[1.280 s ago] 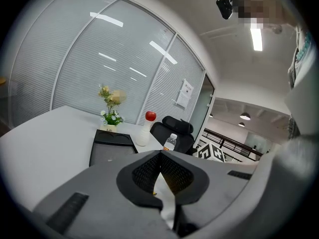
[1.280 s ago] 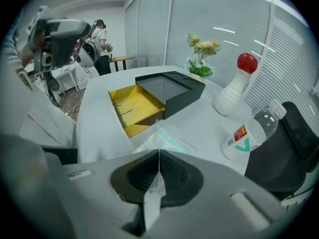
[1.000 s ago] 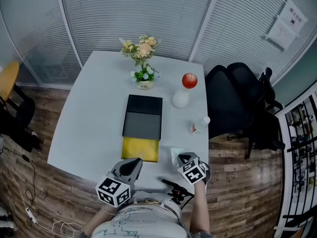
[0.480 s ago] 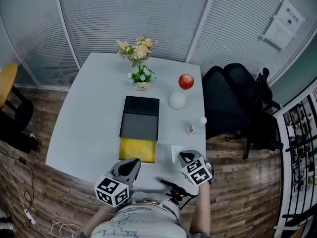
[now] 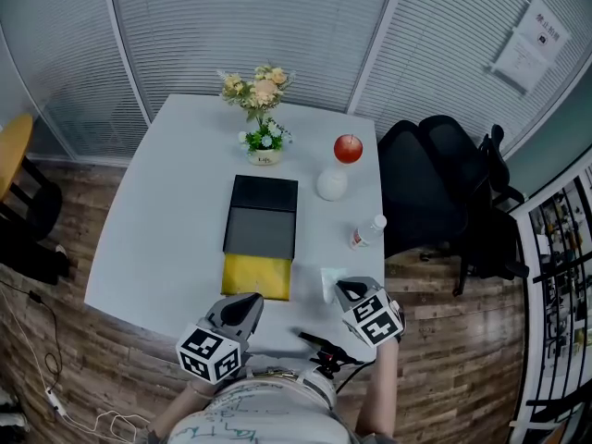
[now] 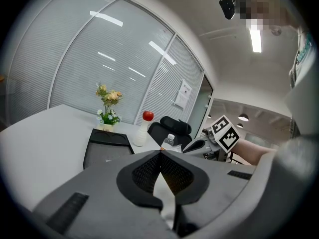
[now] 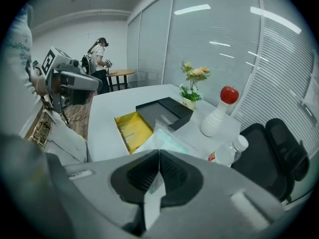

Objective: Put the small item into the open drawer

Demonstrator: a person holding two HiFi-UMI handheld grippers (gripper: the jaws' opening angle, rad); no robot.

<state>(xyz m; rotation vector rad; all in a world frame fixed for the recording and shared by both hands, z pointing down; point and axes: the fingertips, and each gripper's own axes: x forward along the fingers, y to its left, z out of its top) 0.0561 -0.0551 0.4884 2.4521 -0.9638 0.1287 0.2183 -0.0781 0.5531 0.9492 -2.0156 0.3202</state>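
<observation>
Right tongs (image 7: 158,156) grip a clear packet (image 7: 167,137), apparently plastic, just right of the yellow drawer (image 5: 257,277). Left tongs (image 6: 160,153) closed, empty.

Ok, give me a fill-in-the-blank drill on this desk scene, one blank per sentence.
The right gripper is shut on a clear plastic packet, while the shut left gripper holds ____.
The open drawer is coloured ____.
The round thing atop the white vase is coloured ____.
Missing words: nothing; yellow; red.
</observation>
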